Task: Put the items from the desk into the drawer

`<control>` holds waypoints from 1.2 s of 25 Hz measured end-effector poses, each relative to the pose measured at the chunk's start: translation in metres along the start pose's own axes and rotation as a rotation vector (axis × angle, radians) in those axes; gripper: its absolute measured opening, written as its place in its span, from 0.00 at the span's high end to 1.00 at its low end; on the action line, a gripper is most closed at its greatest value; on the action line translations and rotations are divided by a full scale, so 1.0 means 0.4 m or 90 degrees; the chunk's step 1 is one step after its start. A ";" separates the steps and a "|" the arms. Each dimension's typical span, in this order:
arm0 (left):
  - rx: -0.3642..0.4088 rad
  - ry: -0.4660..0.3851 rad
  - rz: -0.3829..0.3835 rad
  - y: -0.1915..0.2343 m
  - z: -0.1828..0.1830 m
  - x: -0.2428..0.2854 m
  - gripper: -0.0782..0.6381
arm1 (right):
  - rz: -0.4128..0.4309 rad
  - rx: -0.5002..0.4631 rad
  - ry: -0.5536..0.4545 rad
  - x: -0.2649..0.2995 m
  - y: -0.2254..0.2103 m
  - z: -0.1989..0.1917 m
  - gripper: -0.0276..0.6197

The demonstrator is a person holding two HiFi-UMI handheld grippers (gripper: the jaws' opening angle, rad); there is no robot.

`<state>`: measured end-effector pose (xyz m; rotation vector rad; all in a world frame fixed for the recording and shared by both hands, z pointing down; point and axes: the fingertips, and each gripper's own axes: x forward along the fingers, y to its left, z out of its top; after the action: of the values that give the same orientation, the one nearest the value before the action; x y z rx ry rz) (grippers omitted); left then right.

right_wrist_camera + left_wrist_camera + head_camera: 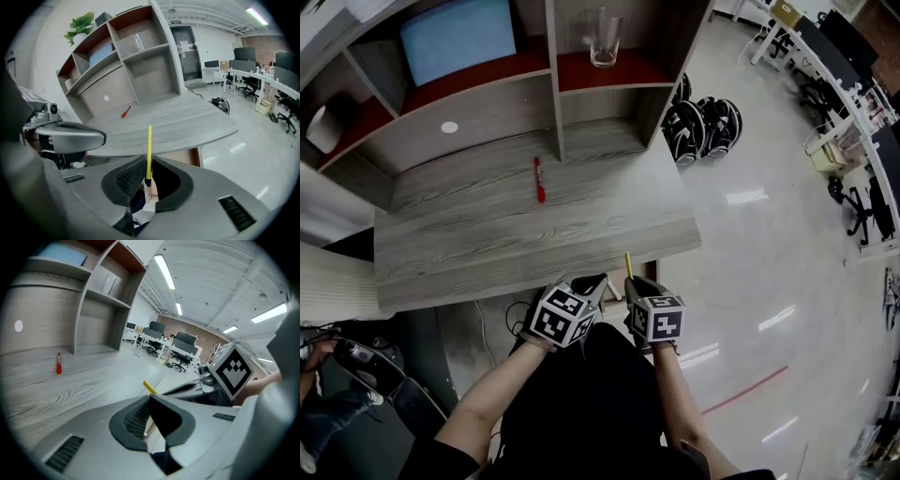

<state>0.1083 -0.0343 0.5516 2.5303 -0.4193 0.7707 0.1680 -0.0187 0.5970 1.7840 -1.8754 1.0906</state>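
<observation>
The worktop [487, 244] ends in a front edge just ahead of both sets of jaws, and its right corner is rounded. Right of that corner lies open glossy floor [750, 234]. The right gripper [149, 163] has its jaws closed on a yellow pen [149, 145], which stands up out of the pads and crosses the worktop edge in the right gripper view. The left gripper [149, 399] sits just beside it with its jaws together and nothing between them.

A red pen [540, 180] lies well ahead of both jaws on bare wood, close to the upright divider of the shelf unit [553, 94].

The yellow pen's lower end is hidden between the pads. A brown panel [196, 157] shows under the worktop, ahead and right of the right jaws; whether it belongs to the drawer I cannot tell.

Each gripper's cube bears black-and-white square markers. A green sign [176, 22] over the far door is too small to read.
</observation>
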 end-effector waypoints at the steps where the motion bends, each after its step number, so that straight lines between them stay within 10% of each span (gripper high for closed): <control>1: -0.003 -0.003 0.005 -0.010 -0.002 0.001 0.87 | 0.005 -0.003 0.004 -0.009 -0.005 -0.011 0.89; 30: -0.117 0.044 0.078 -0.024 -0.218 0.116 0.87 | 0.066 -0.107 0.094 0.106 -0.081 -0.203 0.89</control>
<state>0.1104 0.0110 0.6396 2.3170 -0.5975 0.8232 0.1708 0.0118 0.6891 1.4891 -1.9256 1.0343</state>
